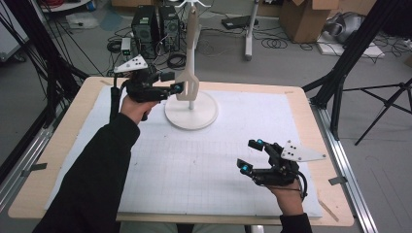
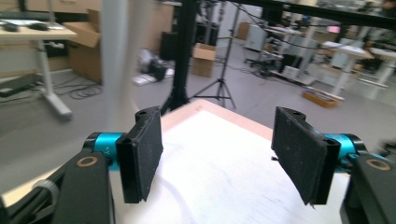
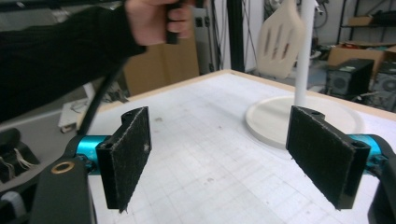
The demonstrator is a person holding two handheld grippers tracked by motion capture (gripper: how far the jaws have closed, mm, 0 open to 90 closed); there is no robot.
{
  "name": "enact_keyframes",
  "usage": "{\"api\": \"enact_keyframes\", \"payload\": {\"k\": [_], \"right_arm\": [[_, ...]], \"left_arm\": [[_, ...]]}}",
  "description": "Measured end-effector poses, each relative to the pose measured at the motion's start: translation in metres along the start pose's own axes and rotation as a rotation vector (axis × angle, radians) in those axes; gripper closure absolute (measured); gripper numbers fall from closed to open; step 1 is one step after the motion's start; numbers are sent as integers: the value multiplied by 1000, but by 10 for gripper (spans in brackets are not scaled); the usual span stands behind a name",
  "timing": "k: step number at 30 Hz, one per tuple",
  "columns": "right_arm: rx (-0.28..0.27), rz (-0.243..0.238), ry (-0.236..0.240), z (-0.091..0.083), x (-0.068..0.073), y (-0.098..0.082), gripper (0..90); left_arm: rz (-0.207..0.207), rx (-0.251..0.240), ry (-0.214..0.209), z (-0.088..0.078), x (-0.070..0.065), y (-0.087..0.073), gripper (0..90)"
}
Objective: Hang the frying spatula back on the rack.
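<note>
Where grippers gape: one spatula [image 1: 189, 73]

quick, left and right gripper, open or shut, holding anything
Left gripper: open, nothing between its jaws, close beside the hanging spatula.
Right gripper: open and empty, above the white mat.

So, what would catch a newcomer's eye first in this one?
Probably the pale slotted spatula hanging on a white stand at the far middle of the table. The left gripper sits right beside it, jaws open with nothing between them. The right gripper rests open at the near right, over the white gridded mat.
</note>
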State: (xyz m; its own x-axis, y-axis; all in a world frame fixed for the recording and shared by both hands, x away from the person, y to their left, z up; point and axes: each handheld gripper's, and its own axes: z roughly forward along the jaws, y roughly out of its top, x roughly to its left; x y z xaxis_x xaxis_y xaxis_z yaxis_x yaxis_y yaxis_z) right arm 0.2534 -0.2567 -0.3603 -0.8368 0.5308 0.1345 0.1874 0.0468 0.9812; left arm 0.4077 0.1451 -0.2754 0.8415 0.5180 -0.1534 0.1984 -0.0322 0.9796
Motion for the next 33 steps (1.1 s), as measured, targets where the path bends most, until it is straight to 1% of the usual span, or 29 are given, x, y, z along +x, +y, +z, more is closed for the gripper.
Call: {"api": "enact_keyframes", "payload": {"k": [1, 2, 3, 5, 6, 8, 10, 11, 12, 14, 18, 19, 22, 23, 25, 26, 28, 30, 32, 33], "right_arm": [[9, -3, -1, 0, 0, -1, 212], [21, -9, -11, 1, 0, -1, 212], [34, -24, -20, 2, 1, -1, 212], [54, -39, -42, 4, 1, -2, 212], [68, -45, -52, 5, 2, -3, 212], [84, -61, -68, 7, 2, -4, 212], [105, -74, -86, 9, 2, -5, 212], [112, -75, -92, 9, 2, -5, 212], [116, -79, -95, 10, 2, -6, 212], [127, -89, -110, 12, 2, -7, 211], [143, -90, -121, 16, 2, -10, 203], [146, -91, -122, 17, 2, -11, 203], [161, -94, -131, 18, 1, -14, 202], [161, -94, -131, 19, 1, -15, 202], [159, -95, -142, 19, 0, -16, 202], [156, -97, -145, 18, 0, -17, 202], [151, -86, -155, 18, 0, -19, 202], [147, -82, -171, 16, 1, -22, 202], [144, -83, -181, 14, 0, -25, 202], [146, -81, -185, 14, 0, -26, 202]], "left_arm": [[8, -1, -3, -6, -3, -4, 313], [11, -2, 1, -12, -7, -7, 297], [18, -5, 4, -19, -10, -12, 286], [20, -18, 12, -32, -18, -21, 253], [18, -26, 27, -39, -22, -27, 221], [22, -39, 72, -52, -30, -40, 125], [41, -51, 107, -65, -36, -55, 121], [52, -48, 118, -71, -38, -62, 121], [53, -45, 123, -77, -40, -69, 121], [38, -45, 121, -87, -43, -82, 123], [47, -53, 138, -105, -47, -108, 124], [39, -59, 137, -108, -48, -113, 124], [40, -65, 143, -120, -51, -128, 124], [45, -60, 146, -124, -52, -133, 124], [51, -50, 165, -132, -54, -142, 124], [45, -45, 175, -136, -54, -147, 124], [18, -28, 177, -142, -54, -154, 127], [12, -32, 206, -148, -56, -160, 135], [27, -21, 236, -151, -58, -166, 136], [24, -20, 239, -152, -59, -168, 136]]}}
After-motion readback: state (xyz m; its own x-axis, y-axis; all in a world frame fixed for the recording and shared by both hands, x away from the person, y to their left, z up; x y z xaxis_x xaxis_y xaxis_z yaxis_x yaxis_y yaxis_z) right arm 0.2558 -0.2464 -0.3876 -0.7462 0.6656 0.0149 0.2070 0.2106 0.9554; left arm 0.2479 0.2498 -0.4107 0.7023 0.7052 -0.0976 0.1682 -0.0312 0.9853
